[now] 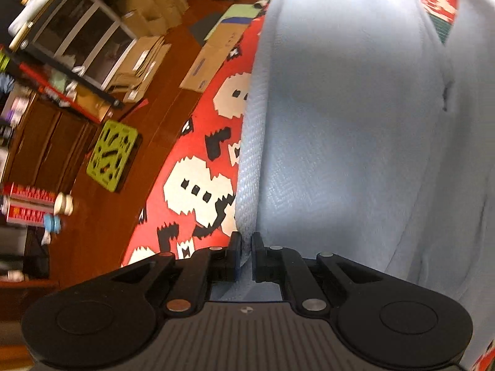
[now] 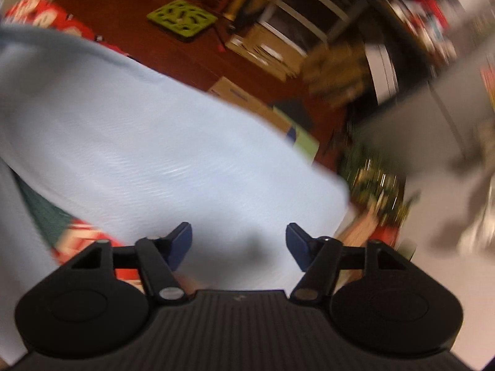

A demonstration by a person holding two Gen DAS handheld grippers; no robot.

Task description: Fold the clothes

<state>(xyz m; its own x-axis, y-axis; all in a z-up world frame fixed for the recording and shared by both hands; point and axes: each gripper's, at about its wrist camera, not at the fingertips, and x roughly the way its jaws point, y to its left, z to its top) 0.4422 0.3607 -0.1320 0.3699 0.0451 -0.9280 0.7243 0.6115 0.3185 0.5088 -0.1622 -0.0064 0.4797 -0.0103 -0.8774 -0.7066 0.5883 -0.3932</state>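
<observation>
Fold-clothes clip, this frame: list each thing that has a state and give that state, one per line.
left gripper: shut, pinching the edge of the light blue garment.
right gripper: open, jaws apart above the cloth, nothing pressed between the pads.
light blue garment: not yet folded, held at one edge, draped over the red patterned cloth.

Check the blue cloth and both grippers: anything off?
The left gripper is shut on the blue cloth's edge, while the right gripper hangs open over it, pads apart, gripping nothing. So only one side is held. The right view is blurred; no damage visible.
</observation>
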